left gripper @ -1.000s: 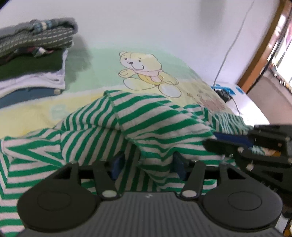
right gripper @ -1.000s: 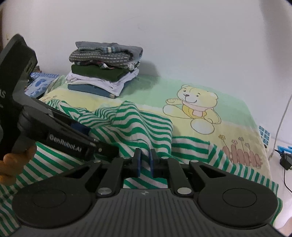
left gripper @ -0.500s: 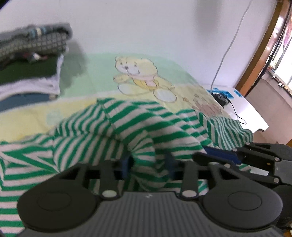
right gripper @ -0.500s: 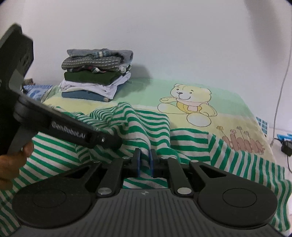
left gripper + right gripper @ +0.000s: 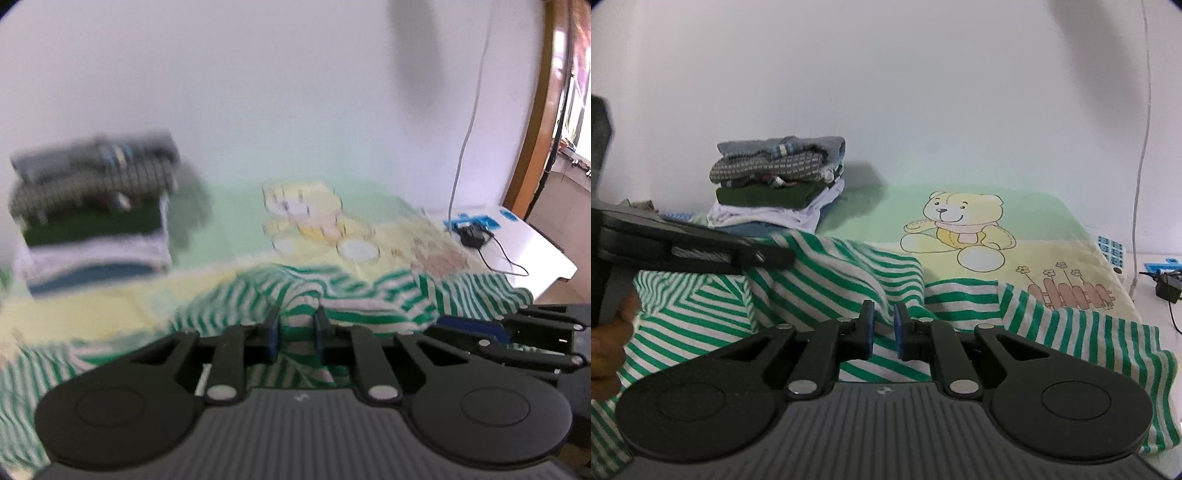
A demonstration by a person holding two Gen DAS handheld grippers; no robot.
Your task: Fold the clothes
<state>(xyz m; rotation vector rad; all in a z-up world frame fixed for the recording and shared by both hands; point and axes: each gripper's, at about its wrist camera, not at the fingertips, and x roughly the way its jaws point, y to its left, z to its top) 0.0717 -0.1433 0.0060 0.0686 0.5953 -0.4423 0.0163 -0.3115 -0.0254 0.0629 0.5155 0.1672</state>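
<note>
Two grippers work one green-striped garment (image 5: 834,280), rumpled on the bear-print sheet (image 5: 1027,218). Left gripper (image 5: 295,334) pinches a raised ridge of cloth; right gripper (image 5: 883,325) stands slightly parted (grip uncertain). Folded stack (image 5: 775,184) sits behind; this garment is unfinished, its folds still to be laid.

Bear-print bedsheet (image 5: 960,206) in green and yellow, plain white wall (image 5: 886,74) behind it, a cable (image 5: 1141,147) hanging down, black charger (image 5: 1167,290) off to the side.
</note>
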